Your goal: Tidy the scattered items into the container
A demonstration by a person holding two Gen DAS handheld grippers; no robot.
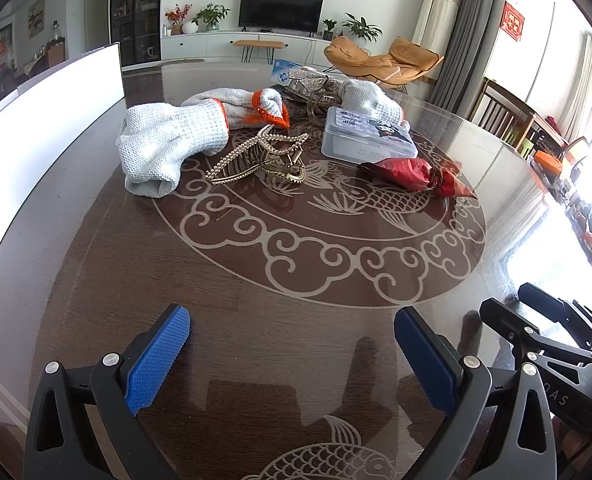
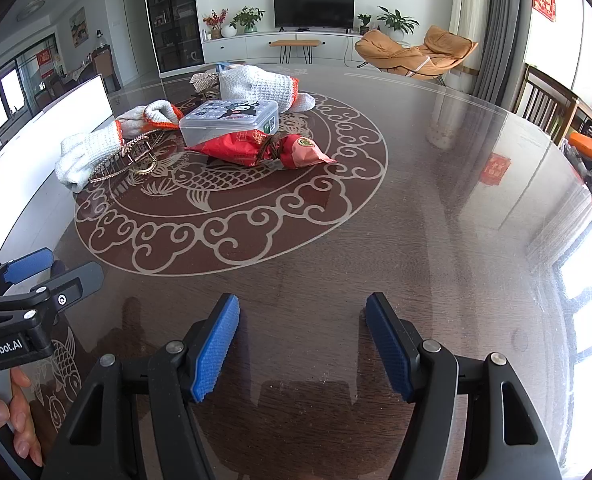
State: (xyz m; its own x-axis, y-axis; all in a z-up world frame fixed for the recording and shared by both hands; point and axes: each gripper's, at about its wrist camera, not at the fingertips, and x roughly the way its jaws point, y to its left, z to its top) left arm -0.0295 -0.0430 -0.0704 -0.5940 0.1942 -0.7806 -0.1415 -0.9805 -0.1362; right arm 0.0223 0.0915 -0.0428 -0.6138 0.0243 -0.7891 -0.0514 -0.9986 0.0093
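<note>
No item is sitting in the container (image 1: pixel 55 92) yet, as far as the views show; the task is judged to be at its start, with every item left to move.

**Grippers.** The left gripper (image 1: pixel 291 354) is hovering low over the bare near part of the table (image 1: pixel 255 280), jaws spread wide, holding nothing. The right gripper (image 2: pixel 302 346) is hovering beside it, also spread wide and empty. Both are standing well apart from the clutter.

**Items.** All are lying in a loose group on the far part of the table's fish medallion:
- A grey glove (image 1: pixel 163 148) is lying nearest the container.
- A second glove (image 1: pixel 239 108), orange-cuffed, is lying just behind it.
- A third glove (image 1: pixel 370 98) is lying at the back, behind the box.
- A pearl hair claw (image 1: pixel 263 160) is resting just beside the first glove.
- A clear plastic box (image 1: pixel 366 134) is sitting flat.
- A red packet (image 1: pixel 416 176) is touching the box's near edge in the right view.
- More clips (image 1: pixel 316 88) are lying at the back; the details are too small to tell.

**Container.** The white container is standing at the left edge of the table, near the gloves. Its interior is hidden from both views.
</note>
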